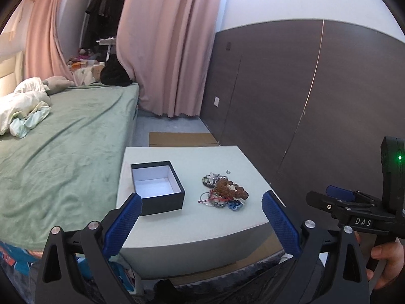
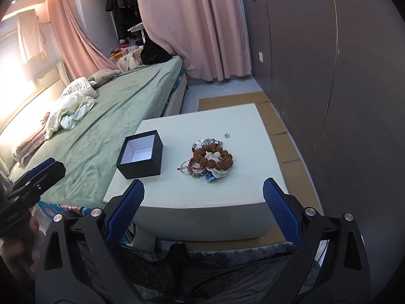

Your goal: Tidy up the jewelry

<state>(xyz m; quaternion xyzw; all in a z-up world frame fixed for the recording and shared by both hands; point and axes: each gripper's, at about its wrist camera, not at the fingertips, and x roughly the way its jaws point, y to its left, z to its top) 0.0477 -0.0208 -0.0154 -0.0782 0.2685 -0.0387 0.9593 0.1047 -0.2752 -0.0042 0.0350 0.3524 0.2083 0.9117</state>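
Both grippers, left gripper [image 1: 201,215] and right gripper [image 2: 203,202], spread wide, empty, short of table [image 2: 177,190]. Jewelry pile [image 2: 211,158] sits mid-table, black box [image 2: 140,155] just left, lidless so you can drop pieces in. Small ring [image 2: 227,135] lies apart behind pile.

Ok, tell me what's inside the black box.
The black box is open, and only its white lining shows; no jewelry is visible inside. Its near wall hides part of the floor, so that strip can't be checked.
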